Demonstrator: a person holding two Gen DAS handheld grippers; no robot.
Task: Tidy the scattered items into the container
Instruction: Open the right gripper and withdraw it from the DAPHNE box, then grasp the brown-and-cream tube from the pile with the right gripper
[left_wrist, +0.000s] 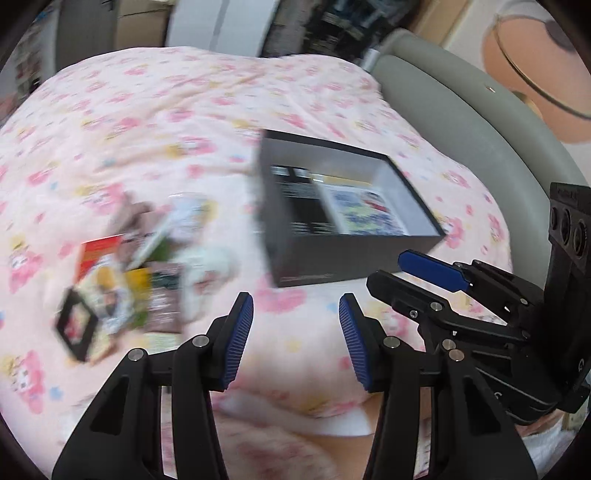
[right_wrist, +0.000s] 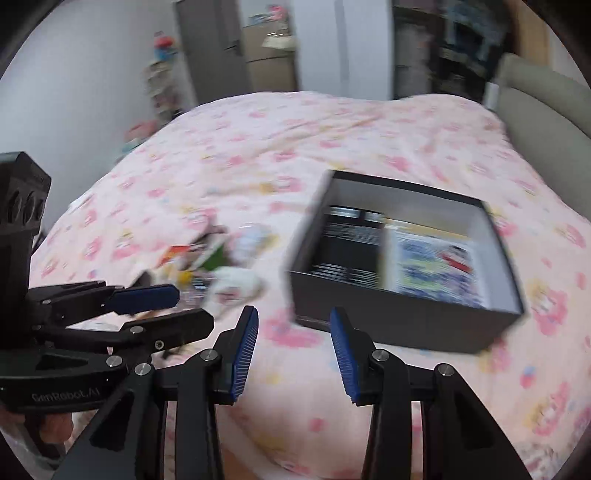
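On bedspread: one box, two grippers.

Bedspread: soft printed cloth, matt, lightly creased. Box: matt black card, pale smooth lining. Scattered packets: glossy printed wrappers, blurred. Left gripper and right gripper: matt black plastic, ribbed blue pads, bright metal pins.

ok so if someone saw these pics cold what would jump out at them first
Probably the open black box on the pink floral bedspread, with a dark packet and a colourful printed one already lying inside. Next, the blurred heap of scattered items on the bedspread to the box's left. Both the left gripper and right gripper hover open and empty above the bed.
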